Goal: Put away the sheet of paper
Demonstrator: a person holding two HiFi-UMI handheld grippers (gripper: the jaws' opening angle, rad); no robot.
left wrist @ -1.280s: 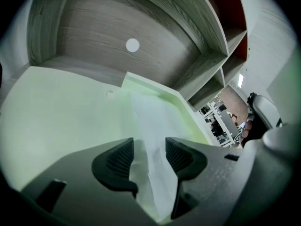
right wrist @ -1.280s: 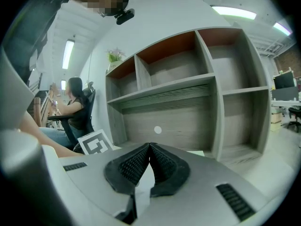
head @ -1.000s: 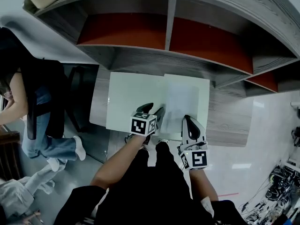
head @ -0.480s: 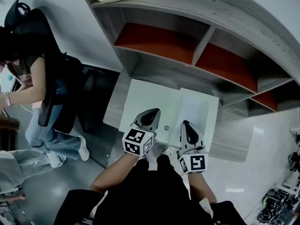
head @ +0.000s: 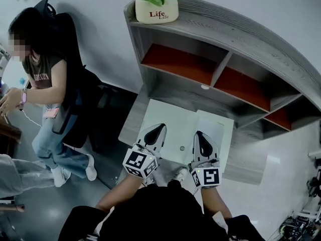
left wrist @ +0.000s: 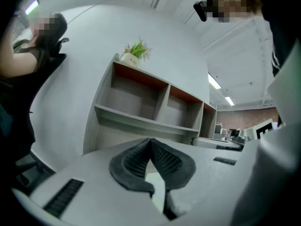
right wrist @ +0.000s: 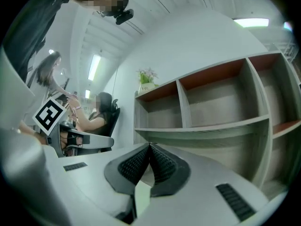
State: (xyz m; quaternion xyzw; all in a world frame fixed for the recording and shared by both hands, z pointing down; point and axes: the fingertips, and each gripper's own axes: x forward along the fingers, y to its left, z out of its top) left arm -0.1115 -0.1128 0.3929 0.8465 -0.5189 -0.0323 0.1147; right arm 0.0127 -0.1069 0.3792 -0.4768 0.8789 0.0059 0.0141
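Observation:
A white sheet of paper lies over the grey desk below the shelf unit. Both grippers point forward over its near part. The left gripper has its jaws together, and in the left gripper view a pale sliver of paper shows low between them. The right gripper is also shut. In the right gripper view a white strip of paper stands pinched between its jaws. How much of the sheet is off the desk I cannot tell.
A grey shelf unit with red-backed compartments stands right behind the desk, with a white plant pot on top. A person stands at the left by a black chair. Cables lie on the floor at lower right.
The left gripper's jaws went from open over the sheet to shut. The head view has tilted up, so more of the shelf, the plant pot and the person now show.

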